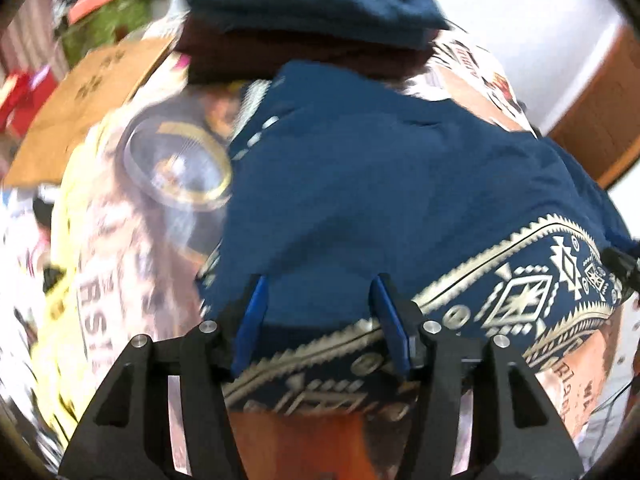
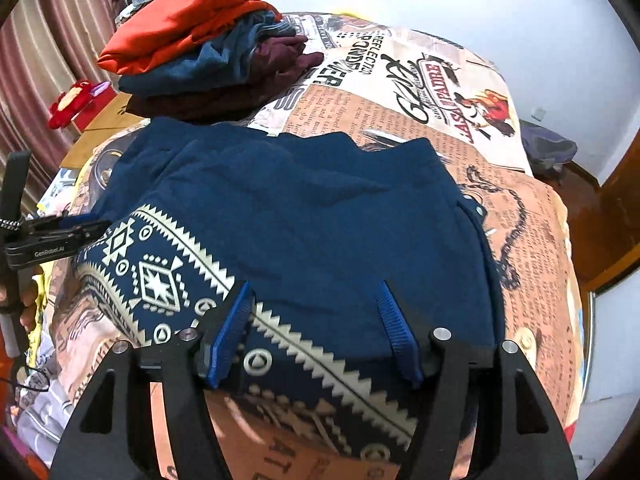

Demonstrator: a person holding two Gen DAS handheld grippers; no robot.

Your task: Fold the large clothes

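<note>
A dark blue cloth garment with a cream geometric border [image 2: 280, 216] lies spread on the newspaper-print bedcover [image 2: 440, 128], its patterned hem along the near edge. The right gripper [image 2: 316, 328] hangs over that hem with its blue-padded jaws about half open, cloth between them but not pinched. The left gripper [image 1: 320, 320] stands likewise apart over the hem's left end; blur makes any contact hard to judge. At the far left sits a stack of folded orange, blue and maroon clothes [image 2: 192, 52].
</note>
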